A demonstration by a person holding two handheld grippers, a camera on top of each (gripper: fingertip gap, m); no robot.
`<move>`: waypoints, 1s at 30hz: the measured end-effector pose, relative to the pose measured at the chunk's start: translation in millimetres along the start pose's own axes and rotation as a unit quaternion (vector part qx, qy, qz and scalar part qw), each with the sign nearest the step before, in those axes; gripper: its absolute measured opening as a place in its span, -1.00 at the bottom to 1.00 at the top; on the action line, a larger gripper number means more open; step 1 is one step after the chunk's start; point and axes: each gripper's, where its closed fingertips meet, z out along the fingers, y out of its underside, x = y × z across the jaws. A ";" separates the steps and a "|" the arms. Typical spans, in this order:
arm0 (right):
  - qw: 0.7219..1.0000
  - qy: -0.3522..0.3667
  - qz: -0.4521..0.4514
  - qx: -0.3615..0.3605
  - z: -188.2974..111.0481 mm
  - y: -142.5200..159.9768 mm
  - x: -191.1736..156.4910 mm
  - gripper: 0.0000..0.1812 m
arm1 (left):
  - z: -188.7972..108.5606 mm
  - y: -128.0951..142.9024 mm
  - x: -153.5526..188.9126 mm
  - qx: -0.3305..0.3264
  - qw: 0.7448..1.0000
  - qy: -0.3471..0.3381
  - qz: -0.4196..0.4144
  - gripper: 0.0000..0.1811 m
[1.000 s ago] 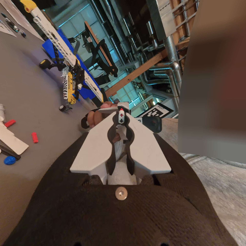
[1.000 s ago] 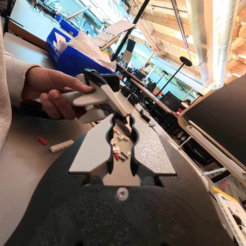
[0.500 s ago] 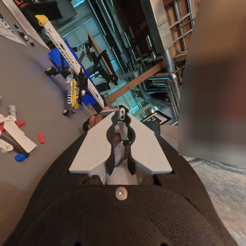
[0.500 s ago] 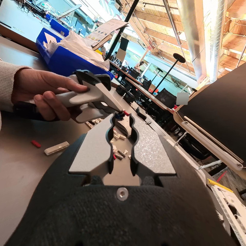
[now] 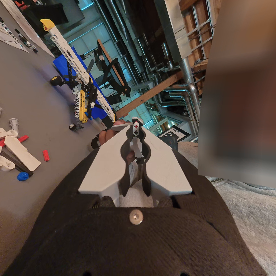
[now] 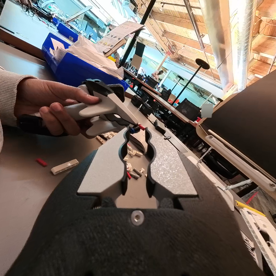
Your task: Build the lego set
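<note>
My left gripper (image 5: pixel 135 135) is shut on a small white connector (image 5: pixel 136 128) with a red and a black cross hole, held up in the air. In the right wrist view the left gripper (image 6: pixel 135 124), in a person's hand (image 6: pixel 49 101), holds that piece with its red and blue pins (image 6: pixel 136 129) between my right gripper's fingertips. My right gripper (image 6: pixel 136 133) is open, its jaws either side of the piece without clamping it. The part-built model (image 5: pixel 81 92), a long white beam with a yellow tip and zebra-striped panels, stands on the grey table (image 5: pixel 29 104).
Loose white, red, black and blue parts (image 5: pixel 17 153) lie at the table's left. A white beam (image 6: pixel 64 168), a red pin (image 6: pixel 41 162) and small parts (image 6: pixel 134 171) lie under my right gripper. A blue bin (image 6: pixel 77 70) with paper stands behind. A dark monitor (image 6: pixel 246 119) is at the right. The grippers are tip to tip, or close to it.
Both grippers stay tip to tip and have tilted a little. The held piece's red end now shows between my right fingertips. More loose parts have come into the left view.
</note>
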 end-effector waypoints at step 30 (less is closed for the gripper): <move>1.000 -0.014 0.009 0.006 0.1 -1.9 -4.1 -0.80 | 0.1 1.4 1.4 -0.007 1.000 0.006 0.004 -0.94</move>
